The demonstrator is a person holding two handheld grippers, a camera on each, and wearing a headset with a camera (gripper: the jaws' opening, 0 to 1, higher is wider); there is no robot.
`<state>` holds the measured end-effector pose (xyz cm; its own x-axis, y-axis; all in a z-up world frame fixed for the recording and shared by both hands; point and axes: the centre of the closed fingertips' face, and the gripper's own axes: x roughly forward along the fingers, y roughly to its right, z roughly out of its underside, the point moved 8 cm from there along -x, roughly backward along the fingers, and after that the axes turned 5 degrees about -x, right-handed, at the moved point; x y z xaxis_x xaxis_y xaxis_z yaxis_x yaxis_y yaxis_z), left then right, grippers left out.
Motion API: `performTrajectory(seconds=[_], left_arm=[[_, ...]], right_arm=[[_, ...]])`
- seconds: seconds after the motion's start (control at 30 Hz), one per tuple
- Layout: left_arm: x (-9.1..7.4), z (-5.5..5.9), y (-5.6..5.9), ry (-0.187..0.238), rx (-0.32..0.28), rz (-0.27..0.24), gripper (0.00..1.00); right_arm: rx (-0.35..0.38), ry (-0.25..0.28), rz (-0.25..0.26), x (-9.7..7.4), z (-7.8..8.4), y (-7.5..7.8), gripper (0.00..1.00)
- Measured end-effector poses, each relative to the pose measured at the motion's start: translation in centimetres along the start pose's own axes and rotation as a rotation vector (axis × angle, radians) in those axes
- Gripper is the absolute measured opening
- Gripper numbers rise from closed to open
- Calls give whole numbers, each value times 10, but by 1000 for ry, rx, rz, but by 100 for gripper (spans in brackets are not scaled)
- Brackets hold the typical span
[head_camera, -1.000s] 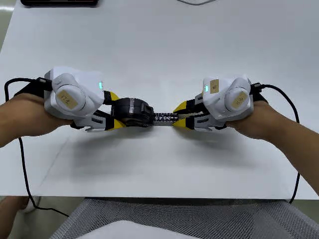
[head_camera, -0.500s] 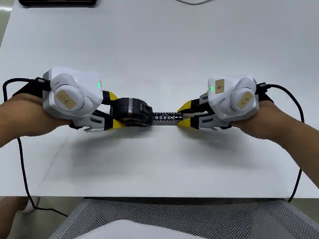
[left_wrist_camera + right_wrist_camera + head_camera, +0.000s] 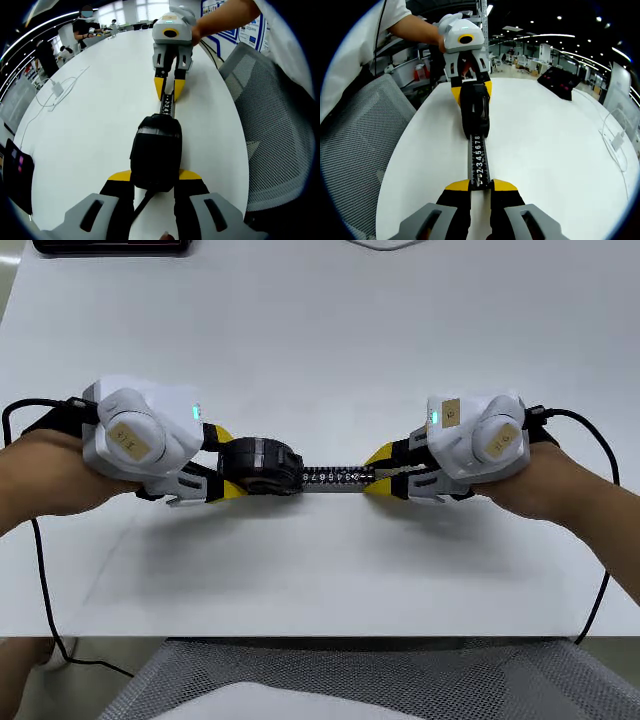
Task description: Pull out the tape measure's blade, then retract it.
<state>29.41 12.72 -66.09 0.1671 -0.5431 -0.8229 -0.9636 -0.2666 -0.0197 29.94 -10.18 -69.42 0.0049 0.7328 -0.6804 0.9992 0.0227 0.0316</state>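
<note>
**Between your two tools, a tape measure [image 3: 262,465] with a short run of blade [image 3: 335,477] drawn out**

Low over the white table [image 3: 320,340], your hands face each other, and the tape measure is strung in a straight line between them.

Your left tool [image 3: 231,462] is closed on the black body of the tape measure. One yellow-tipped jaw presses each side of its rear half, so the front of the body juts out past the jaw tips. From the left gripper view the body sits squarely in the middle of the grip. I cannot tell whether it touches the table or hangs just above it.

Your right tool [image 3: 378,472] has its jaws drawn almost together, pinching the free end of the blade. In the right gripper view the blade's end lies in the narrow slot between the two yellow tips. From there the dark strip runs straight away to the mouth of the tape measure, and white numerals 2 to 8 can be read along it.

The tools point nose to nose, kept apart by the tape measure's body and the exposed blade.

A mesh chair [image 3: 350,680] sits at the near edge of the table. A black cable [image 3: 40,560] trails off the left side.
</note>
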Motion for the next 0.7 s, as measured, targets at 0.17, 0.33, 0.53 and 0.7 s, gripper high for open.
performTrajectory(seconds=[0.17, 0.33, 0.53, 0.7], left_arm=[[0, 0, 0, -1, 2, -1, 25], [0, 0, 0, 0, 2, -2, 25], [0, 0, 0, -1, 3, -9, 25], [0, 0, 0, -1, 0, -9, 25]], right_arm=[[0, -6, 1, -3, 3, 0, 10], [-5, -14, 4, -6, 6, 1, 10], [-6, -19, 14, -11, 10, 1, 10], [2, -18, 16, -13, 12, 2, 10]])
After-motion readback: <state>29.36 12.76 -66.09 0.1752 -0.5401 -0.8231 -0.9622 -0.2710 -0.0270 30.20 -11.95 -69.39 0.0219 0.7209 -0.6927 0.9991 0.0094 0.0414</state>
